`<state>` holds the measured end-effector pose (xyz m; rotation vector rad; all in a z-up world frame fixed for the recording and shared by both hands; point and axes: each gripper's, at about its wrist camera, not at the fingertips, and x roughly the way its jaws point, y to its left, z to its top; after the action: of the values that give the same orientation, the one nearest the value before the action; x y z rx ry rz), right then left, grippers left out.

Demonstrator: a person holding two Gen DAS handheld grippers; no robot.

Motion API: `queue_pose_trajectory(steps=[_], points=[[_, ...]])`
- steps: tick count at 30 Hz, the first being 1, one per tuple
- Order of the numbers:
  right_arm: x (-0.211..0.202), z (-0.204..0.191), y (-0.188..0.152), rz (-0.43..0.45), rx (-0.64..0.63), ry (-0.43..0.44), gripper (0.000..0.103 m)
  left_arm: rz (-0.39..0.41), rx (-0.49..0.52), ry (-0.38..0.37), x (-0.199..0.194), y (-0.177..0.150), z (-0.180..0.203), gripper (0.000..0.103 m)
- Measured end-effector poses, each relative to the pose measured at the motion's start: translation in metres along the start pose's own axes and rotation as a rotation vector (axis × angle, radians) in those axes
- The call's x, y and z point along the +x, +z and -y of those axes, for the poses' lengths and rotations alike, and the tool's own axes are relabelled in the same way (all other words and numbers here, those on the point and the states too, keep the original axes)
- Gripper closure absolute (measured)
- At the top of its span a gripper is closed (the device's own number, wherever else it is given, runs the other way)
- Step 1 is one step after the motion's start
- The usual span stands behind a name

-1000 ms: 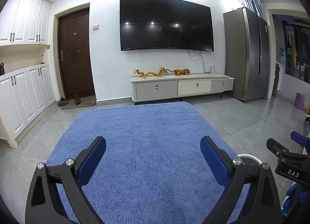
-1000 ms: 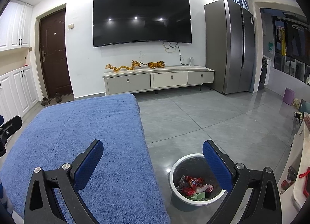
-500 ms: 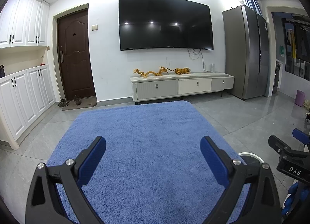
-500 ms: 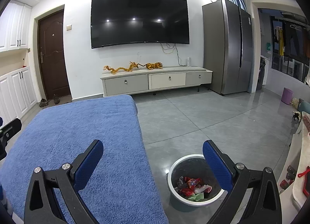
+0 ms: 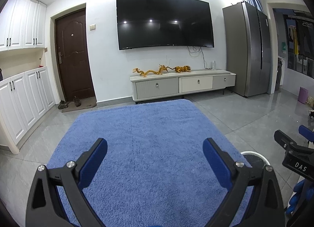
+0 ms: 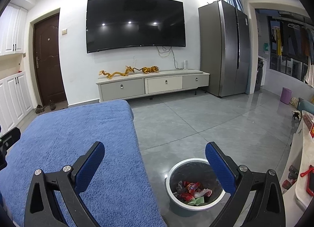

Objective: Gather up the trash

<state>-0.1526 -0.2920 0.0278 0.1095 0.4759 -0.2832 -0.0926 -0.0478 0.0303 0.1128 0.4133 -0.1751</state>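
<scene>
Fingers (image 5: 100, 153) of both grippers spread wide, empty, above bare blue shaggy carpet (image 5: 149, 148); wrappers sit in round grey bin (image 6: 196, 187), collection likely done.

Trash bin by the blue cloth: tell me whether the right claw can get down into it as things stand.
Probably yes. The right claw is open and empty, and the trash bin stands lidless on the floor beside the blue cloth, with wrappers at its bottom. Nothing visibly blocks the way down.
</scene>
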Motion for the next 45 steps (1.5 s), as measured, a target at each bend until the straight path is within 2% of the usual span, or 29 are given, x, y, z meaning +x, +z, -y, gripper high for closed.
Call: queue_pose_trajectory(steps=[9,30,45], points=[[-0.001,0.002,0.002,0.027,0.0,-0.03,0.0,0.007,0.013,0.0,0.002,0.002,0.006,0.005],[0.012,-0.001,0.012,0.013,-0.03,-0.052,0.0,-0.019,-0.014,-0.03,0.019,0.015,0.006,0.005],[0.021,0.001,0.014,-0.008,-0.057,-0.107,0.0,-0.016,-0.021,-0.052,0.033,0.021,-0.001,0.005]])
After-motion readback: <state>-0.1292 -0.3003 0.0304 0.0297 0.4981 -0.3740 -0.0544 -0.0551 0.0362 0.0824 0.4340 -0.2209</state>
